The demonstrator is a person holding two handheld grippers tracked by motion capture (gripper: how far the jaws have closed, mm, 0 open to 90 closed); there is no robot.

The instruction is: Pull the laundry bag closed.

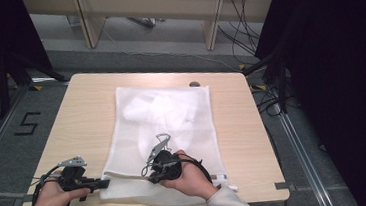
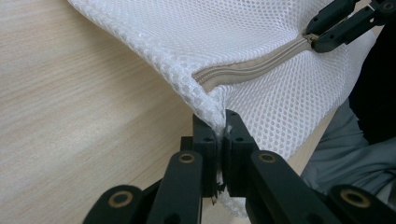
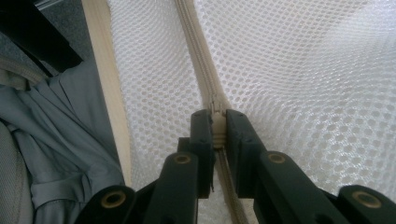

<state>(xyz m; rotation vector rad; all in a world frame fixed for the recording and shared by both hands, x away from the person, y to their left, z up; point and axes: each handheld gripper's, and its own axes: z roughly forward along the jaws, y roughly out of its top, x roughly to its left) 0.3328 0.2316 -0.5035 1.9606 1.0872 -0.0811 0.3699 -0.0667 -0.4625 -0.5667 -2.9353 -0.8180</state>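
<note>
Currently, a mesh laundry bag (image 1: 166,129) is held on the counter (image 1: 82,117).
Left gripper (image 2: 219,122) fingers are clamped on the bag's corner; right gripper (image 3: 218,123) fingers are clamped on the zipper pull (image 3: 217,112).

**Bag on table, grippers at its near edge**

The mesh bag (image 1: 166,134) lies flat on the middle of the table (image 1: 82,122). Its zipper (image 2: 254,67) runs along the near edge. The left gripper (image 1: 102,182) pinches the bag's near-left corner. To its right, the right gripper (image 1: 147,174) clamps the zipper pull (image 3: 217,108).
</note>
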